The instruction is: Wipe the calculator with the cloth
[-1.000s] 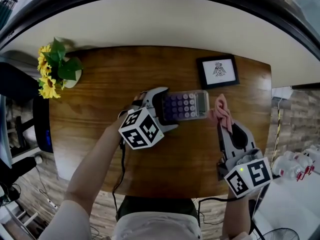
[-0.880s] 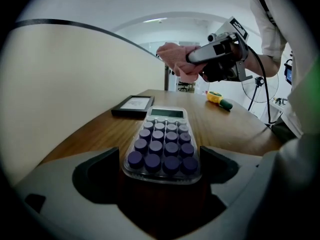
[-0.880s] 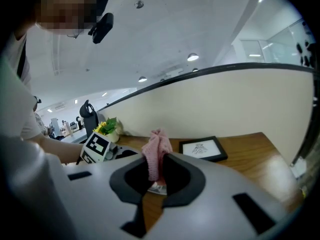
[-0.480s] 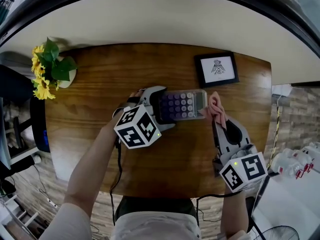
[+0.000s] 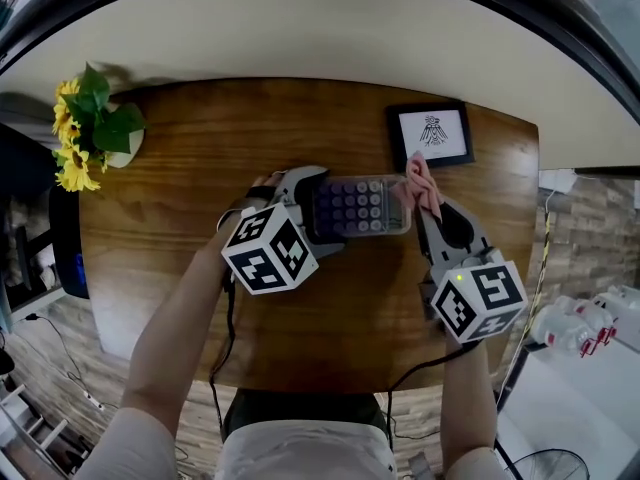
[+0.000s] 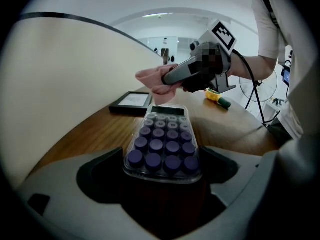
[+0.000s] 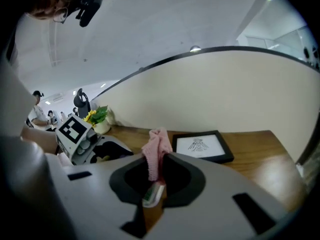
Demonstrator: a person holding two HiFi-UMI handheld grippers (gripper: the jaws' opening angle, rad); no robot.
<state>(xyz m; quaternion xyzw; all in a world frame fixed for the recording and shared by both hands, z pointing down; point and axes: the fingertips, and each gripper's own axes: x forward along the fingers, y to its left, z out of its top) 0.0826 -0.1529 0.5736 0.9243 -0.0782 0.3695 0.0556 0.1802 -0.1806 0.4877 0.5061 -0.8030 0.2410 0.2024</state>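
Left gripper (image 5: 322, 211), right gripper (image 5: 425, 200): matte grey moulded bodies. Each carries a white cube (image 5: 268, 252) with black square markers. Black cables (image 5: 233, 328) trail toward 6 o'clock. White short-sleeved shirt (image 5: 310, 453).

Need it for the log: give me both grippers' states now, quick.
Left gripper: closed on the calculator.
Right gripper: closed on the cloth.

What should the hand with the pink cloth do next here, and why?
Probably lower the right gripper and drag its pink cloth leftward over the purple-keyed clear plastic calculator: the cloth hangs at the display end, while the left gripper clamps the other end.
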